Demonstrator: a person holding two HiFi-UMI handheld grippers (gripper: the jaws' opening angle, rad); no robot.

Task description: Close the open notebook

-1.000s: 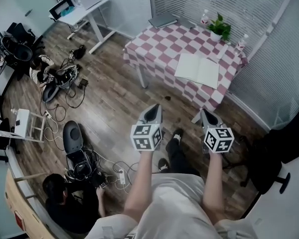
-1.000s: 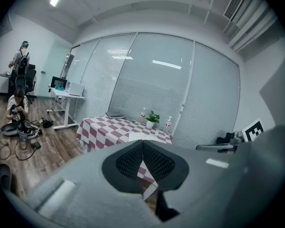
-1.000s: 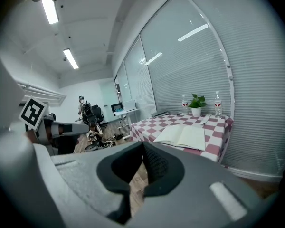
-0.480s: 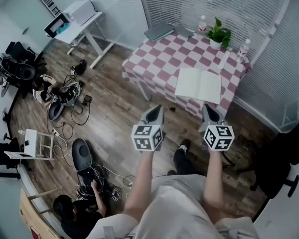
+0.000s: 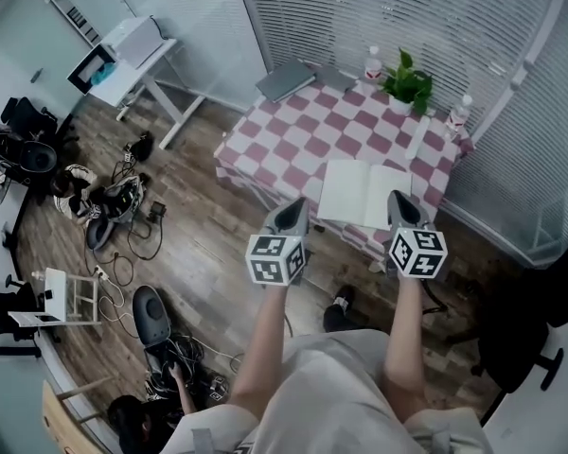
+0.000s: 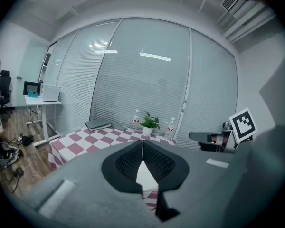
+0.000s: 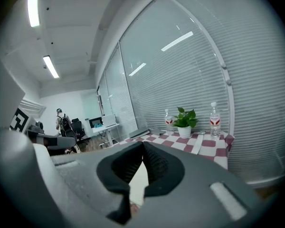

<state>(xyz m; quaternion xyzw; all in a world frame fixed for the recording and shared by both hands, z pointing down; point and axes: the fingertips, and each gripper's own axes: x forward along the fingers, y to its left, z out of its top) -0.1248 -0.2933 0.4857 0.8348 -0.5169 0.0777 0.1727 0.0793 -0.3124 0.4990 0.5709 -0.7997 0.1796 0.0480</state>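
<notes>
Your left gripper (image 5: 291,208) has its jaws pressed together with nothing between them; in the left gripper view (image 6: 142,146) the dark pads meet along one seam. Your right gripper (image 5: 401,202) is the same: in the right gripper view (image 7: 142,148) the tips are closed against each other and hold nothing. You hold both side by side, pointing toward 12 o'clock in the head view.

The open notebook (image 5: 364,195) lies flat between the two tips, at 2 o'clock from the left one and 10 o'clock from the right one, whose tip overlaps the edge of the right-hand page in that view. Its blank white pages face up, and it sits at the near edge of the table with the pink-and-white checked cloth (image 5: 293,140). Each gripper view shows a slice of white page below its closed jaws (image 6: 146,177) (image 7: 138,179).

At the far edge of the table, at 12 o'clock from the notebook, stands a potted plant (image 5: 407,81) with a water bottle (image 5: 373,64) just beside it. A second bottle (image 5: 457,116) stands at the 2 o'clock corner, and a closed grey laptop (image 5: 286,78) lies at the 10 o'clock corner.
</notes>
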